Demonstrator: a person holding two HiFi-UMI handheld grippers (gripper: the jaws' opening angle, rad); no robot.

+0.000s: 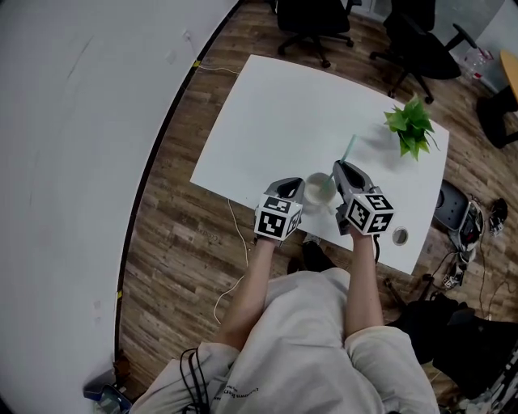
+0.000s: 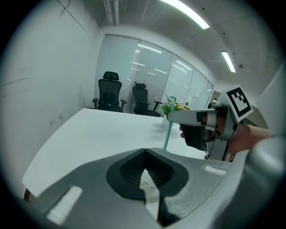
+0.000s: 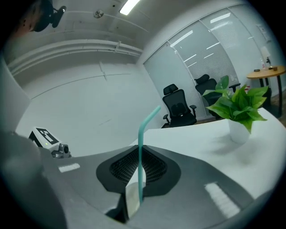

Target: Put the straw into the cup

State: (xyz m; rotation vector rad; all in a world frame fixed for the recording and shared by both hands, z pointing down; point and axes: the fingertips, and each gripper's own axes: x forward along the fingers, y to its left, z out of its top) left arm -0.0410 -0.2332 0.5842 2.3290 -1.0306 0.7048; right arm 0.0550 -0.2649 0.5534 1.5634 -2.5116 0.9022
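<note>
Wood-plank floor (image 1: 186,242) surrounds a white table (image 1: 267,121) in the head view, with black office chairs (image 1: 312,20) beyond its far edge. We see the cup (image 1: 319,190), clear and pale, standing near the table's near edge between the two tools; what it holds we cannot tell. The left hand-held gripper (image 1: 295,188) touches the cup's left rim. The right hand-held gripper (image 1: 341,168) lies just right of the cup, with the teal straw (image 1: 349,148) projecting past its tip. Each tool carries a marker cube (image 1: 278,218) printed with black-and-white squares. A potted plant (image 1: 411,125) stands at the far right corner, and a small ring (image 1: 400,236) lies by the near right corner. Print on the person's shirt (image 1: 307,356) is too small to read.

Left gripper view: we find the jaws drawn together on a thin pale sheet, which we read as the cup's wall. Ahead, the right tool holds the straw (image 2: 166,134) nearly upright above the table. The straw's lower end is hidden behind the jaws, so we cannot tell whether it enters the cup.

Right gripper view: the jaws are clamped on the straw (image 3: 140,134), whose bent top leans right. A white pot (image 3: 239,132) holding the plant's green leaves stands on the table to the right.
</note>
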